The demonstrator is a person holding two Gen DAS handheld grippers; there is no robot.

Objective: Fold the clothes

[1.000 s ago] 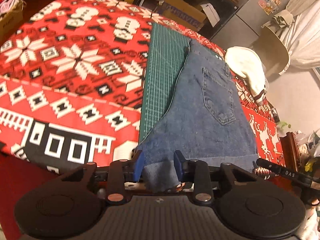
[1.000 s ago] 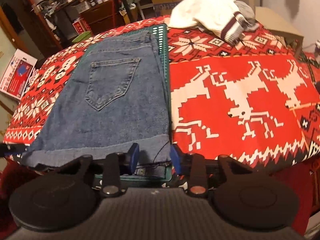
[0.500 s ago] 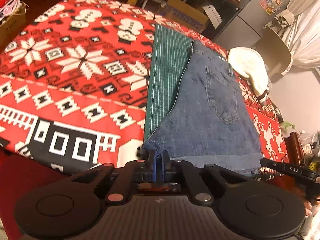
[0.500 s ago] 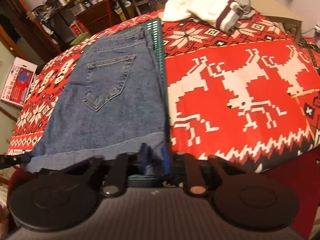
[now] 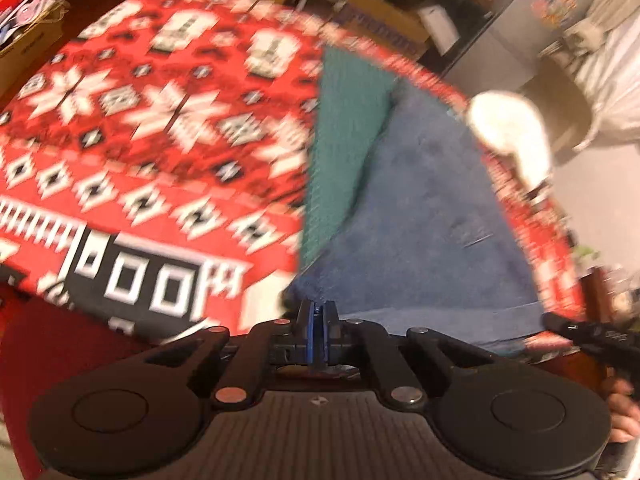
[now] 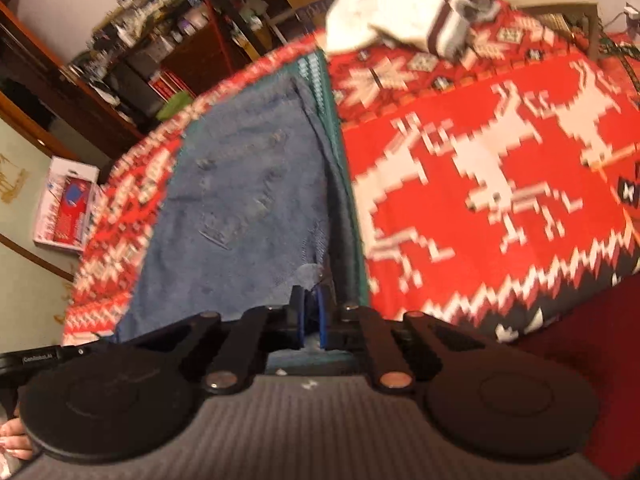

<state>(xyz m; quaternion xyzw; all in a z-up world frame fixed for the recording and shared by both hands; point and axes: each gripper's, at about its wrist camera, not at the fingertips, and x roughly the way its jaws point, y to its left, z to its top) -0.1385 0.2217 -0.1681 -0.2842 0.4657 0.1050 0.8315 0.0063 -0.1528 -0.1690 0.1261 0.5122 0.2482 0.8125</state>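
Observation:
Blue denim shorts point(image 5: 424, 216) lie back pocket up on a green cutting mat point(image 5: 340, 136). My left gripper point(image 5: 317, 312) is shut on the near left corner of the shorts' hem. My right gripper point(image 6: 310, 304) is shut on the near right corner of the shorts point(image 6: 240, 208), which rises off the mat point(image 6: 348, 216) there. Both views are motion blurred. The tip of the other gripper shows at the edge of each view.
A red patterned blanket point(image 5: 140, 140) covers the table and also shows in the right wrist view point(image 6: 500, 184). A white garment point(image 6: 400, 16) lies at the far end, seen too in the left wrist view point(image 5: 512, 132). Shelves, boxes and a fridge stand beyond.
Both grippers went from open around the hem corners to shut on them. They now lift and carry the near hem away from the table edge, and the shorts' near end rises.

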